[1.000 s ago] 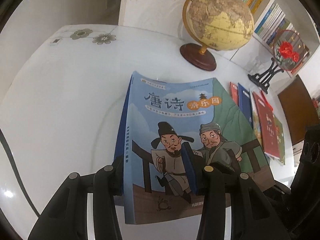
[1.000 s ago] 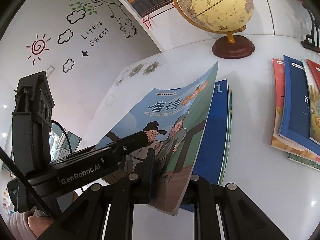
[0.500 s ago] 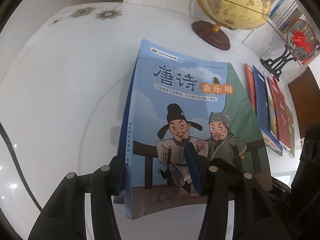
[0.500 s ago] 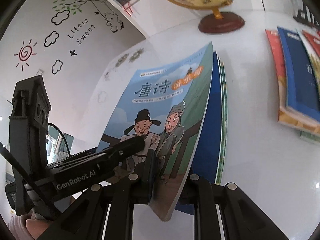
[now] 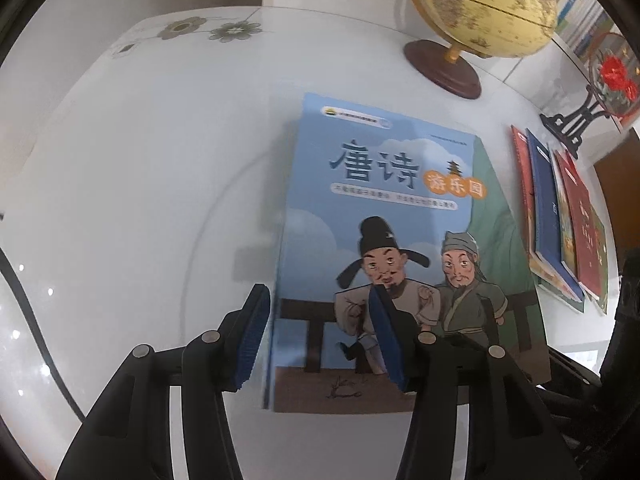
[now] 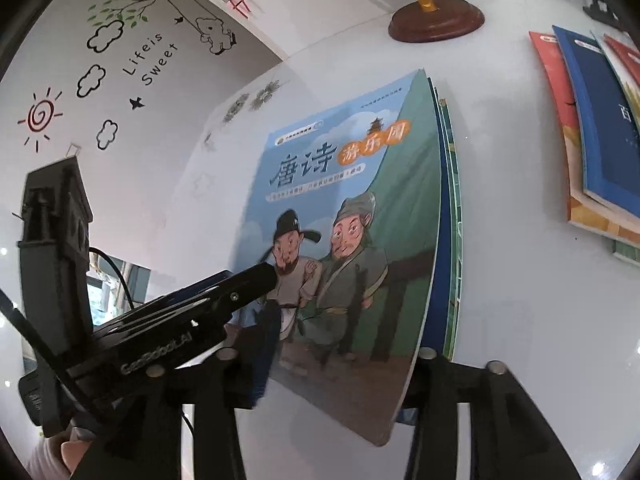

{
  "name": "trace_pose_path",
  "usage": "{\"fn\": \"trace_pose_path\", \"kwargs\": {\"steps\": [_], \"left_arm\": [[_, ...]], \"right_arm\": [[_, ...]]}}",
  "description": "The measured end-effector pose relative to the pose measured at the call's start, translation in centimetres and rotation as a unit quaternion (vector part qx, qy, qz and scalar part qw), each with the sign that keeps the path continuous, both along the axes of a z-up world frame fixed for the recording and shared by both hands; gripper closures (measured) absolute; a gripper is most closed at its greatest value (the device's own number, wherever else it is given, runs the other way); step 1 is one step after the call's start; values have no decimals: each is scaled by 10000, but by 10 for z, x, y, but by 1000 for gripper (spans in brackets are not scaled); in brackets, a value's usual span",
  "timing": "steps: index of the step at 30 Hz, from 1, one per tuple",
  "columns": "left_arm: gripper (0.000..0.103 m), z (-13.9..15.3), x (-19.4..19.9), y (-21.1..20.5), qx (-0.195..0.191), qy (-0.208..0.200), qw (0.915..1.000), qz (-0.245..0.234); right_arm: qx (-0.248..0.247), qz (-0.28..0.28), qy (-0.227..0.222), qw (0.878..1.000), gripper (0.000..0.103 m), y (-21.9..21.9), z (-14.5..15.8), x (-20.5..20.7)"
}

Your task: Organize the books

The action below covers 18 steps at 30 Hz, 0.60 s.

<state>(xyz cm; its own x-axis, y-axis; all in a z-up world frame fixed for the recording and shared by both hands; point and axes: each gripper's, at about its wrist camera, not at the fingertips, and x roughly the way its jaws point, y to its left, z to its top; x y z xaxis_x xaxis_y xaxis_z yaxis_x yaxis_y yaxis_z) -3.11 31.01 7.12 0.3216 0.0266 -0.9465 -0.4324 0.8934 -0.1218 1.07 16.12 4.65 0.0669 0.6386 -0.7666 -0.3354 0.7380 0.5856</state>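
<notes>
The blue book lies on a small stack on the white table, near the globe. The left gripper straddles its near left edge, pads apart and not pressing. The right gripper's jaws are opening around the near right corner.

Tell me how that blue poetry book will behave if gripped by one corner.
The blue poetry book probably flops: its thin cover already bows at the near corner. Its glossy cover may slide on the books beneath. Likely light, being a slim paperback.
</notes>
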Motion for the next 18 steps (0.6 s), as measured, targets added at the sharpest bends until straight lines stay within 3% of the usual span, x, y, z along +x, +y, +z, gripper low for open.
{"fn": "trace_pose_path", "kwargs": {"steps": [8,11,16,18], "left_arm": [[54,12,-15,28,132,11,9972,733],[54,12,-16,29,244,172,9960,845],[54,23,-8,16,-60,-18,9959,903],[54,26,4,2,-151,39,9968,789]], "right_arm": [[-82,-18,277,9996,55,-17,1,-4],[-269,57,147,9995,55,-29,4,-11],[-257,75,72,9996,55,-61,8,-16],[-335,40,-332,9989,55,-78,21,-15]]}}
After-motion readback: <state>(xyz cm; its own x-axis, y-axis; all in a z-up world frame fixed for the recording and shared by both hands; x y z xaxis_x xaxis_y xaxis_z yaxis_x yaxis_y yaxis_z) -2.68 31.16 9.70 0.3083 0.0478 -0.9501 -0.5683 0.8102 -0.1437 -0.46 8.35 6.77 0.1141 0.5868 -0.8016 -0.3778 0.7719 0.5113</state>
